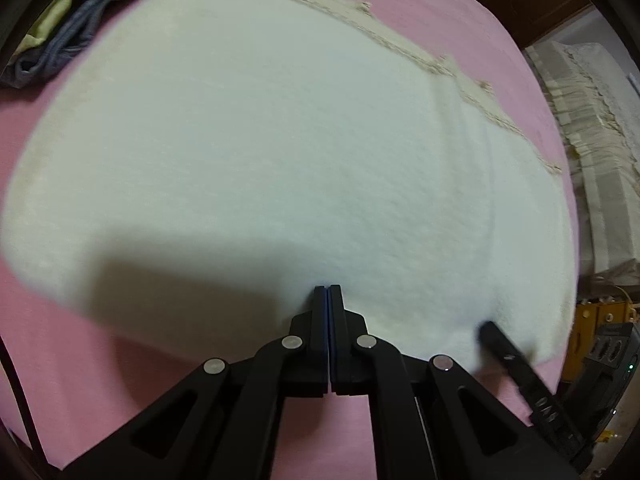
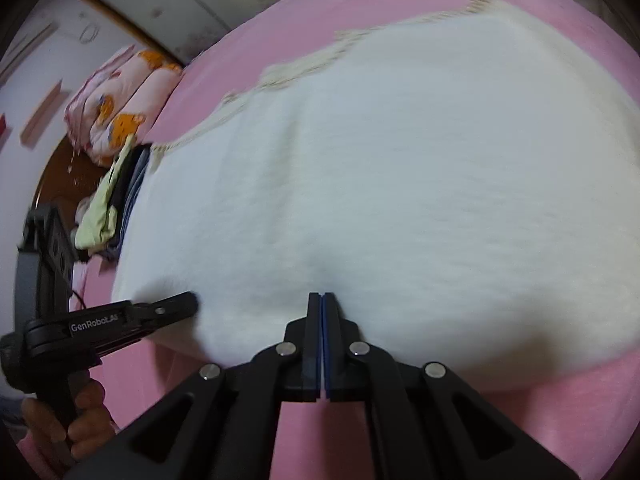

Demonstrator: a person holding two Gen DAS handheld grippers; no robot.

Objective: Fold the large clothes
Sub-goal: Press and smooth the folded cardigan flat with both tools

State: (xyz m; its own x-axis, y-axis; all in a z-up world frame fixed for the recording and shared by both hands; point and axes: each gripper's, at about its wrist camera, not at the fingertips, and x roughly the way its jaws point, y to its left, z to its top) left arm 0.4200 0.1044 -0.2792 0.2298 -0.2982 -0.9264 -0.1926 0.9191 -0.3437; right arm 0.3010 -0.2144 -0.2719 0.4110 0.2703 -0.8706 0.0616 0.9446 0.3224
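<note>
Left gripper (image 1: 328, 289): pinched shut on white blanket (image 1: 280, 140) near edge, lifted for folding.
Right gripper (image 2: 321, 295): same, clamped alongside.

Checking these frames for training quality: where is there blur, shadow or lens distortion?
Left wrist view: the large white fringed cloth is motion-smeared, its lifted near edge shadows the pink bedsheet, and the left tongs stay sharp. Right wrist view: same smear, fisheye bulge, right tongs crisp.
</note>
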